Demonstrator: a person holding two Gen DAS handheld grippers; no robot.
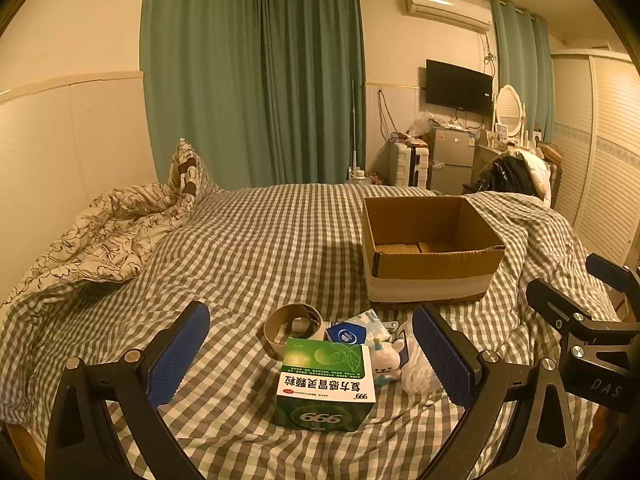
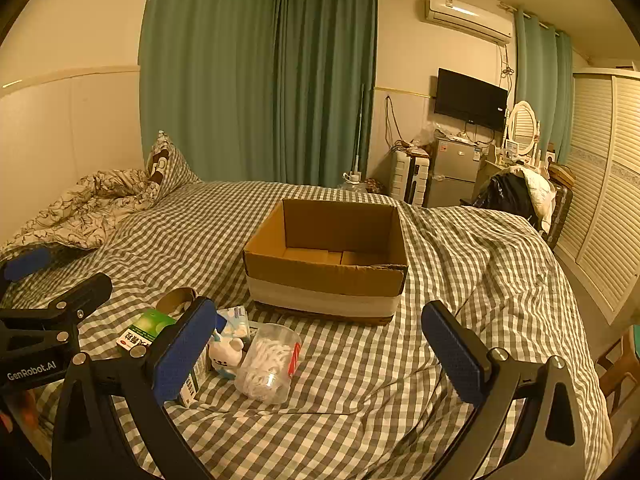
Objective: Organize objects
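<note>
A pile of small objects lies on the checked bed. In the left wrist view I see a green and white medicine box [image 1: 326,384], a cardboard tape ring [image 1: 293,326], a blue tissue pack [image 1: 347,334] and a small white plush toy [image 1: 387,360]. My left gripper [image 1: 312,364] is open around the medicine box, just above it. An open, empty cardboard box [image 1: 430,248] stands beyond. In the right wrist view my right gripper [image 2: 320,352] is open and empty; a clear tub of cotton swabs [image 2: 269,362] lies between its fingers. The cardboard box [image 2: 326,258] is ahead.
A crumpled floral duvet [image 1: 100,236] lies at the bed's far left. The right gripper's body [image 1: 592,320] shows at the left view's right edge. Beyond the bed stand a fridge [image 2: 454,176], suitcase, chair with clothes [image 2: 516,196] and a slatted wardrobe [image 2: 604,208].
</note>
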